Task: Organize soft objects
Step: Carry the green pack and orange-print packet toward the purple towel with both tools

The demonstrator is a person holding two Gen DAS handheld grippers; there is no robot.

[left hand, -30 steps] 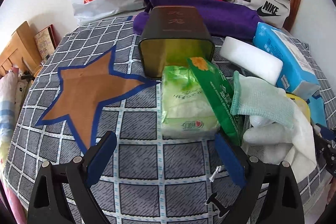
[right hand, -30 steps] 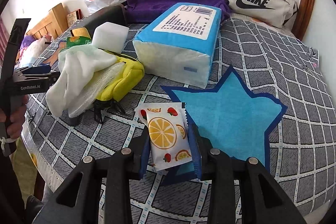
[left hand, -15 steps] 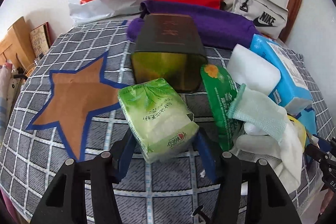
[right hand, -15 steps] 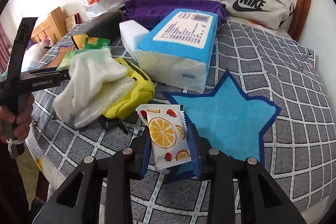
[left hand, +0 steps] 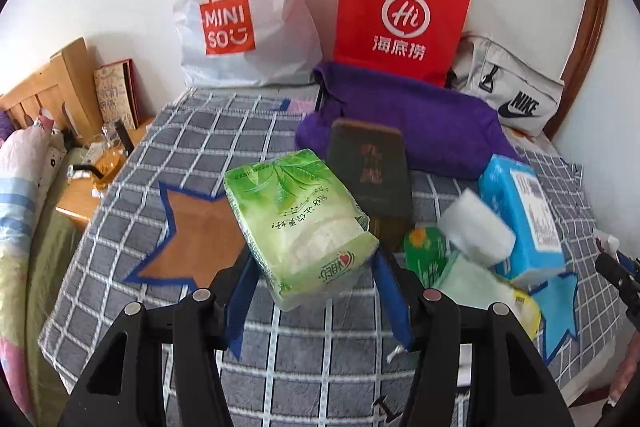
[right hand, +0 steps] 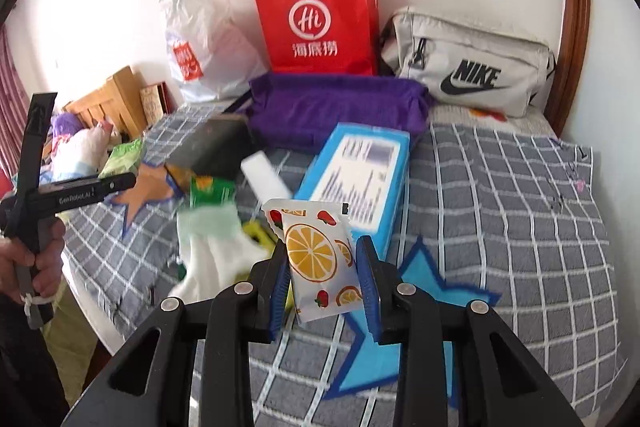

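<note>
The left gripper (left hand: 310, 277) clamped the green tissue pack (left hand: 298, 227) above the bed (left hand: 132, 195) beside the brown star (left hand: 192, 239); the right gripper (right hand: 322, 275) gripped the fruit-print packet (right hand: 320, 259) over the blue star (right hand: 420, 311). Both stars lay bare, so sorting seemed barely begun; the pile crowded between them, while the bed's near edge was close.

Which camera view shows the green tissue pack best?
The left wrist view: the green tissue pack fills the centre, held in the left tool, its print readable. The right wrist view shows only a small blurred piece at the far left.
</note>
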